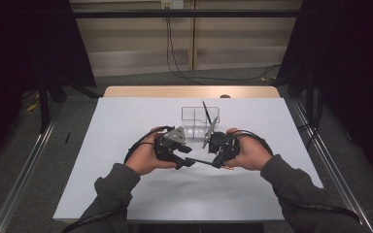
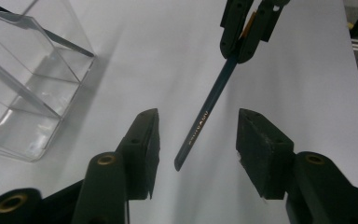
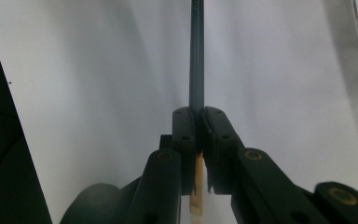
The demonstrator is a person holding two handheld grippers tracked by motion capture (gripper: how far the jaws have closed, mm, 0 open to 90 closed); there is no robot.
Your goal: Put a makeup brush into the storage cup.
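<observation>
A dark teal pencil point(image 2: 209, 105) lies level above the table between my two grippers point(image 1: 203, 161). My right gripper point(image 3: 198, 112) is shut on it near its sharpened end, and the bare wood tip point(image 3: 196, 186) sticks out behind the jaws. The pencil's blunt end reaches in between the pads of my left gripper point(image 2: 196, 116), which stands open, with a gap on each side of the pencil. In the high view the left gripper point(image 1: 187, 162) and right gripper point(image 1: 218, 162) face each other tip to tip at the table's middle.
A clear plastic compartment holder point(image 1: 194, 121) stands just behind the grippers with another dark pencil point(image 1: 206, 112) leaning in it. In the left gripper view the holder point(image 2: 28, 93) is at the left. The white table top point(image 1: 126, 145) spreads around both hands.
</observation>
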